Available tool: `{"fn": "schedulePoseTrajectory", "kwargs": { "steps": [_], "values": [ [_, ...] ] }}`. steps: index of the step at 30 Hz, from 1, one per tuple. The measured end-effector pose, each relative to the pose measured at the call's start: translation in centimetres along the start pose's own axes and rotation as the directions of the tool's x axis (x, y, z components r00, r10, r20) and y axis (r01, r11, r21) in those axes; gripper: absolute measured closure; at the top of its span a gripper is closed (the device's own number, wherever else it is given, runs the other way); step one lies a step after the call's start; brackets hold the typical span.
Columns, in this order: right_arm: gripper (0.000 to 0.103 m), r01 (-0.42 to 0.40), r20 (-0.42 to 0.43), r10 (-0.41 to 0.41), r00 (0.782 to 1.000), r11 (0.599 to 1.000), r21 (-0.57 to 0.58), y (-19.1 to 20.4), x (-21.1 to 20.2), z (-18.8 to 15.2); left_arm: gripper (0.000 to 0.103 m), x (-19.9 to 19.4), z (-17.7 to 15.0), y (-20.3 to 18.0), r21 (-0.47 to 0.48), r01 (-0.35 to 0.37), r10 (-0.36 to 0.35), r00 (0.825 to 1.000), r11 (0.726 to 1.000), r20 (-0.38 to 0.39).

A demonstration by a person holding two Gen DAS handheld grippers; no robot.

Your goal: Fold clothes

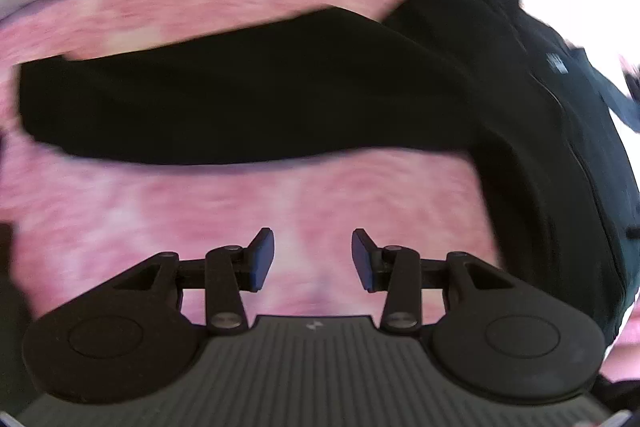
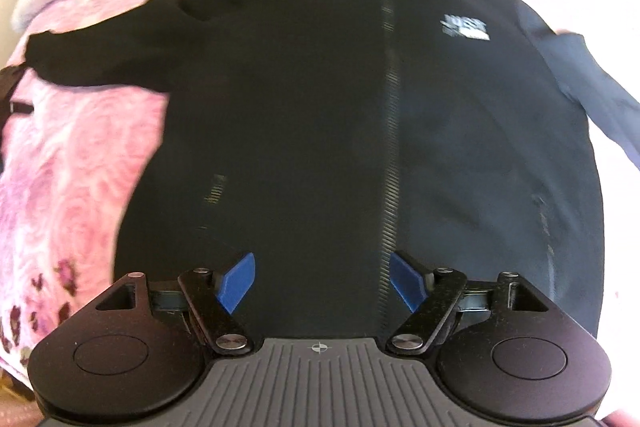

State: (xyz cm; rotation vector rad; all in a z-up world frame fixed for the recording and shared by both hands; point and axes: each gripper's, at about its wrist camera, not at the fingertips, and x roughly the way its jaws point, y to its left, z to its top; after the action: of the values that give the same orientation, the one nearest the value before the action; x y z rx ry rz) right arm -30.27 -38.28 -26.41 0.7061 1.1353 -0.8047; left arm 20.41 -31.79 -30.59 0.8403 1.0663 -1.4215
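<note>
The jacket (image 2: 320, 107) is black, with a small white logo (image 2: 466, 27) in the upper right of the frame. The blanket (image 2: 72, 155) under it is pink and white with a rose pattern, with dark purple flowers in the lower left. The hand-held gripper (image 2: 322, 283) is black with blue pads (image 2: 238, 283).

both views bright daylight, strongest from 1–2 o'clock, where the background blows out to white. heavy motion blur in the left wrist view: pink blanket (image 1: 168, 7) smeared, black jacket (image 1: 240, 107) edges soft. right wrist view milder blur, white logo (image 2: 466, 27) unreadable. jacket crushed to near-black, little detail. strong fisheye bending at the rims, dark corners. gripper bodies at 6 o'clock sharp.
</note>
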Motion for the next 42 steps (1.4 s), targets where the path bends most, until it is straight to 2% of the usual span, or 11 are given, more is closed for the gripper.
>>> {"fn": "schedulePoseTrajectory", "kwargs": {
  "steps": [8, 13, 19, 27, 32, 34, 35, 36, 37, 39, 42],
  "values": [
    [0.025, 0.069, 0.063, -0.077, 0.995, 0.990, 0.123, -8.8, -1.5, 0.4, 0.061, 5.1, 4.2, -9.6, 0.119, 0.069, -0.068, 0.998, 0.990, -0.015],
    [0.025, 0.017, 0.114, -0.030, 0.993, 0.994, 0.110, -15.4, -0.8, 3.9, 0.061, 6.7, 9.0, -12.8, 0.134, 0.041, -0.044, 0.999, 0.990, 0.021],
    [0.025, -0.140, 0.214, 0.156, 0.964, 0.986, -0.086, -20.3, 2.1, 15.1, 0.050, 11.0, 18.2, -15.5, 0.093, 0.017, -0.029, 0.990, 0.996, 0.136],
    [0.025, -0.154, 0.251, 0.257, 0.933, 0.917, -0.368, -20.5, 9.8, 30.5, 0.045, 20.9, 28.7, -16.9, -0.009, 0.112, -0.107, 0.971, 0.994, 0.214],
    [0.025, -0.208, 0.200, 0.326, 0.924, 0.867, -0.453, -20.0, 13.9, 34.8, 0.061, 25.0, 30.9, -16.9, -0.015, 0.199, -0.197, 0.976, 0.980, 0.094],
    [0.025, -0.254, 0.158, 0.348, 0.924, 0.868, -0.428, -20.4, 15.6, 35.5, 0.091, 24.6, 31.0, -16.8, -0.003, 0.210, -0.209, 0.974, 0.978, 0.088],
    [0.029, -0.284, 0.130, 0.361, 0.923, 0.871, -0.401, -20.6, 16.4, 35.8, 0.097, 24.0, 31.1, -16.6, 0.001, 0.198, -0.197, 0.975, 0.980, 0.103],
    [0.074, -0.321, 0.092, 0.378, 0.921, 0.873, -0.367, -20.6, 17.1, 36.0, 0.099, 23.1, 31.1, -16.7, 0.018, 0.183, -0.184, 0.974, 0.983, 0.132],
    [0.092, -0.336, 0.070, 0.384, 0.921, 0.871, -0.360, -20.5, 17.3, 36.1, 0.099, 22.1, 31.7, -17.0, 0.050, 0.179, -0.185, 0.967, 0.983, 0.173],
    [0.094, -0.287, 0.135, 0.369, 0.920, 0.866, -0.409, -20.0, 15.7, 36.6, 0.099, 20.1, 32.7, -17.6, 0.113, 0.167, -0.191, 0.948, 0.979, 0.254],
    [0.094, -0.244, 0.236, 0.360, 0.903, 0.879, -0.410, -19.9, 14.2, 38.6, 0.099, 21.0, 34.8, -19.3, 0.179, 0.115, -0.160, 0.953, 0.977, 0.259]
  ]
}}
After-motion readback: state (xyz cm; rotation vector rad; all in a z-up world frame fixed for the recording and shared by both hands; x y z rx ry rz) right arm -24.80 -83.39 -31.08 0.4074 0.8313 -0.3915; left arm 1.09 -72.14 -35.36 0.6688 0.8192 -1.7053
